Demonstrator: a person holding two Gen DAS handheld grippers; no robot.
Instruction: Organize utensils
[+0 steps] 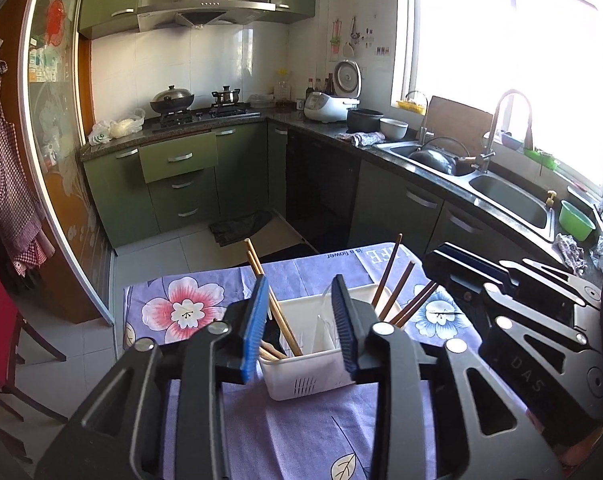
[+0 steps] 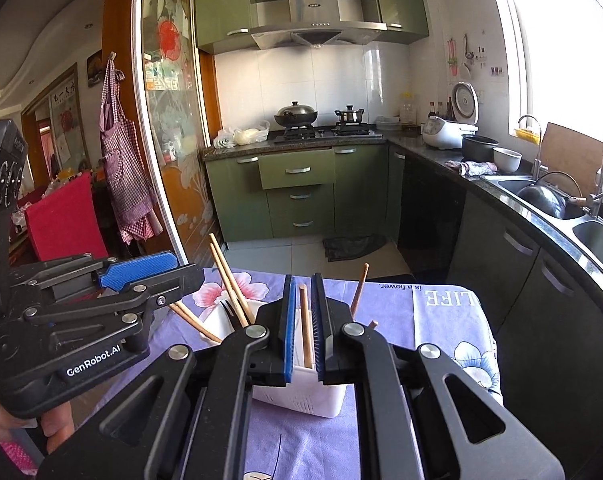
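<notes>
A white plastic utensil holder [image 1: 301,376] stands on the purple flowered tablecloth [image 1: 301,440]. Light wooden chopsticks [image 1: 269,300] lean in its left compartment and dark brown chopsticks [image 1: 397,292] in its right one. My left gripper [image 1: 301,312] is open, its blue pads either side of the holder, holding nothing. In the right wrist view my right gripper [image 2: 301,320] hangs over the holder [image 2: 301,392] with its jaws narrowly apart around one light chopstick [image 2: 306,328] that stands in the holder. The left gripper [image 2: 141,276] shows at the left there.
The table's far edge [image 1: 261,264] drops to a tiled floor. Green cabinets [image 1: 181,176], a stove with pots [image 1: 197,108] and a counter with a double sink [image 1: 481,176] lie behind. A red-covered chair [image 2: 61,220] stands at the left.
</notes>
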